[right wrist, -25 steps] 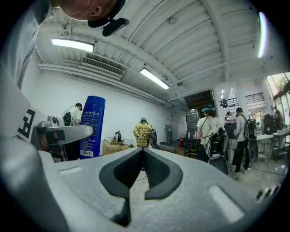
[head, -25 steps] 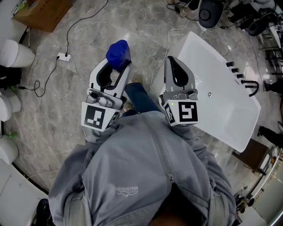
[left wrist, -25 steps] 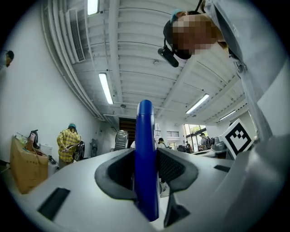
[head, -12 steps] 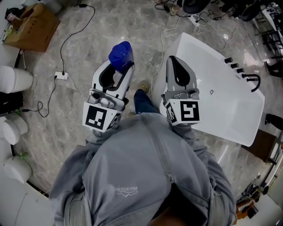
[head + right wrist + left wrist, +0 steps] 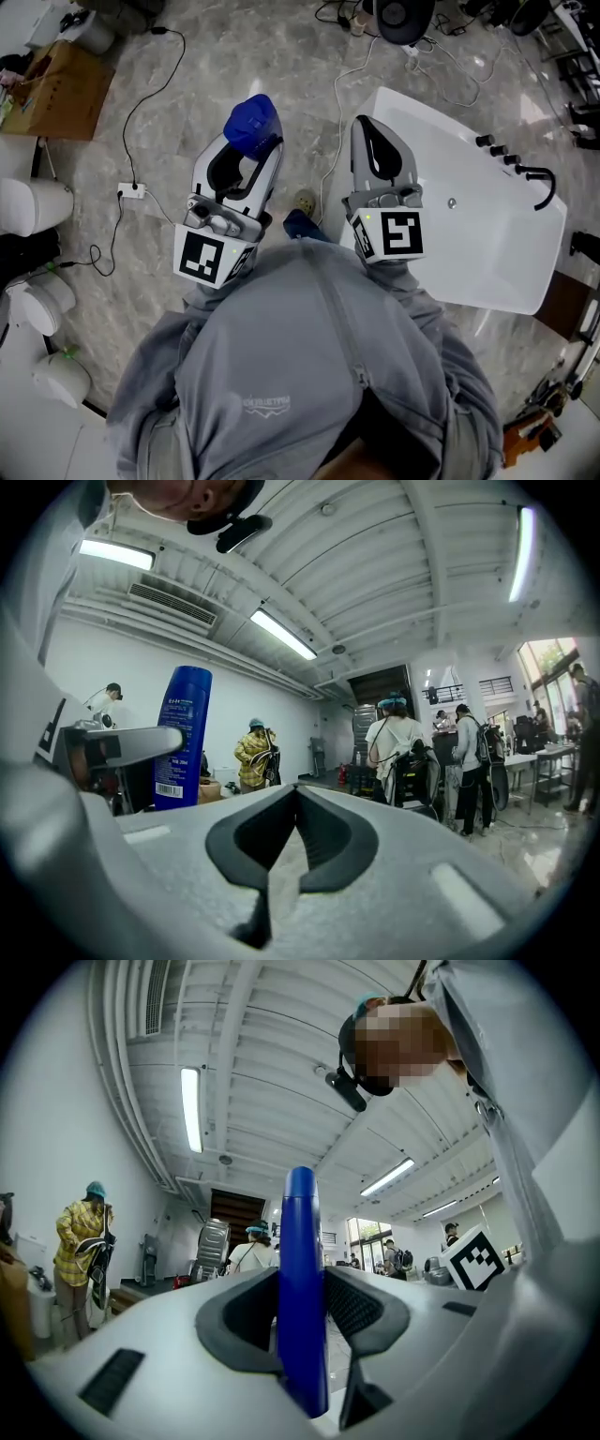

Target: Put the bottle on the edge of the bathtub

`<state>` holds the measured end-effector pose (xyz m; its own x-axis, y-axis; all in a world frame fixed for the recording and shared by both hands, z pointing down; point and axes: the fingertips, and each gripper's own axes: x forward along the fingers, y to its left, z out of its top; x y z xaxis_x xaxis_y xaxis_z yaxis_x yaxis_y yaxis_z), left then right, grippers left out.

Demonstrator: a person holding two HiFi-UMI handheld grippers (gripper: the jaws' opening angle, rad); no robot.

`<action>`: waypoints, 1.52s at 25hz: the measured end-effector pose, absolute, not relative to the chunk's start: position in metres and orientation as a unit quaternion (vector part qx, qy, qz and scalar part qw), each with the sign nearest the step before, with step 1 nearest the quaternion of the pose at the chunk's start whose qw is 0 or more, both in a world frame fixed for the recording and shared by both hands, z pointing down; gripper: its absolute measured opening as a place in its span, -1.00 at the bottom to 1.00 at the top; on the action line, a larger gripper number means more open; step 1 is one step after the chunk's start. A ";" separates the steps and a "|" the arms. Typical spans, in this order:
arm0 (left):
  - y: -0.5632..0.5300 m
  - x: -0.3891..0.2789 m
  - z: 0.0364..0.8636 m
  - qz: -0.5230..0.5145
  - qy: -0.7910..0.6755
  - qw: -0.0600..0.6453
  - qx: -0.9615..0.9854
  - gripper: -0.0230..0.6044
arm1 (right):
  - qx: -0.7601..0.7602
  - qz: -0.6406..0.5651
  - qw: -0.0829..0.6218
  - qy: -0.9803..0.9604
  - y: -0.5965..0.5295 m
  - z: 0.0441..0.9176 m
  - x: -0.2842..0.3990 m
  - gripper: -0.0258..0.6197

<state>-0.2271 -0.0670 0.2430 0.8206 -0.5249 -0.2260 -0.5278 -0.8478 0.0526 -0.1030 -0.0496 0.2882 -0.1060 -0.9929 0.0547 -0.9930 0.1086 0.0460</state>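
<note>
Two grippers are shown: the left gripper (image 5: 249, 148) is clamped on the upright blue bottle (image 5: 251, 120), the right gripper (image 5: 367, 127) is closed and empty; the bathtub (image 5: 478, 234) lies at three o'clock of the bottle, nearer the right gripper

Bottle (image 5: 253, 117) between left gripper (image 5: 247, 142) jaws; bathtub (image 5: 497, 246) right of right gripper (image 5: 367, 129).

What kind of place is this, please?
Probably a large workshop or test hall, not a home bathroom. The white bathtub stands free on a marbled floor strewn with cables and a power strip, and several people stand under a bare ceiling with strip lights.
</note>
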 end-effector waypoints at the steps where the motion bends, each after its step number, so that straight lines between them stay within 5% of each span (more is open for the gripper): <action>1: -0.076 -0.218 0.242 0.119 0.272 0.002 -0.955 -0.44 | 0.671 0.001 0.034 -0.740 -0.058 0.288 -0.093 -0.92; 38: -0.296 -0.010 0.243 0.121 -0.006 -0.023 -0.992 -0.44 | 0.834 0.000 0.047 -0.550 -0.218 0.279 0.087 -0.92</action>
<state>-0.0103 -0.2957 0.2426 0.9705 0.0063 -0.2410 0.0175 -0.9989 0.0440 0.0868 -0.2182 0.2794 0.3957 -0.9170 0.0507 -0.9169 -0.3913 0.0786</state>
